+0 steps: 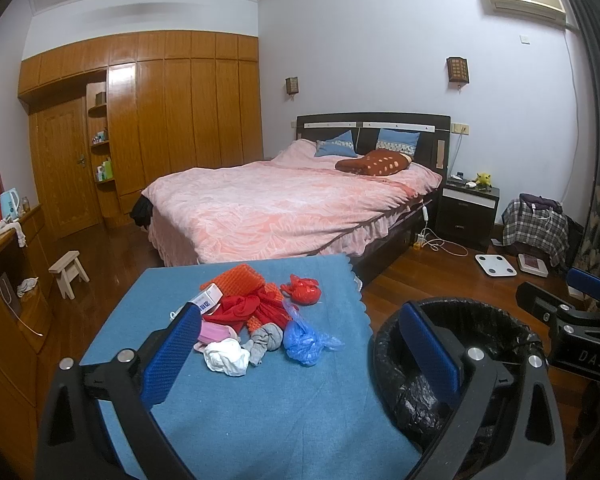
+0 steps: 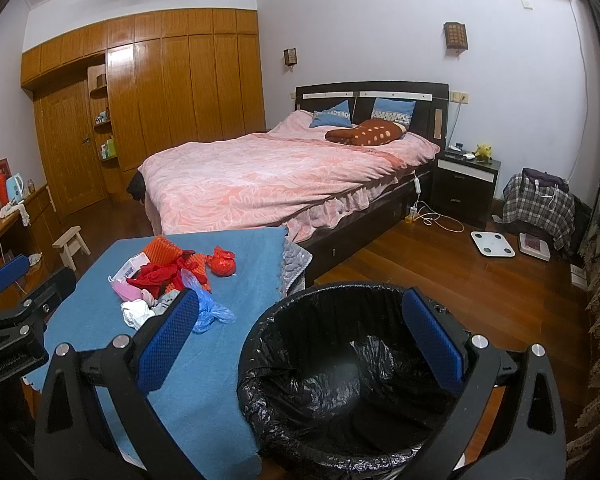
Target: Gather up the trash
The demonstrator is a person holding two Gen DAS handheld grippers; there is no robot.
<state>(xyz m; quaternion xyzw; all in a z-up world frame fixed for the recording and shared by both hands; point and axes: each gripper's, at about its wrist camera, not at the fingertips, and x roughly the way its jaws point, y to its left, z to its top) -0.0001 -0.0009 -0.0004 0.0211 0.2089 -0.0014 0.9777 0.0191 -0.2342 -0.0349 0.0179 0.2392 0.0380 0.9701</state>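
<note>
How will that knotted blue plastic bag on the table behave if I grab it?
The blue plastic bag looks thin and crinkled, so it will probably crush between the fingers and feel light. Its loose tail may flop and drag. The film could be slippery; gripping the bunched body seems safer than the tail.

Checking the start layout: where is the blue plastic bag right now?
The blue plastic bag lies on the blue-covered table, at the right edge of the trash pile beside the grey sock, left of the black-lined trash bin.
</note>
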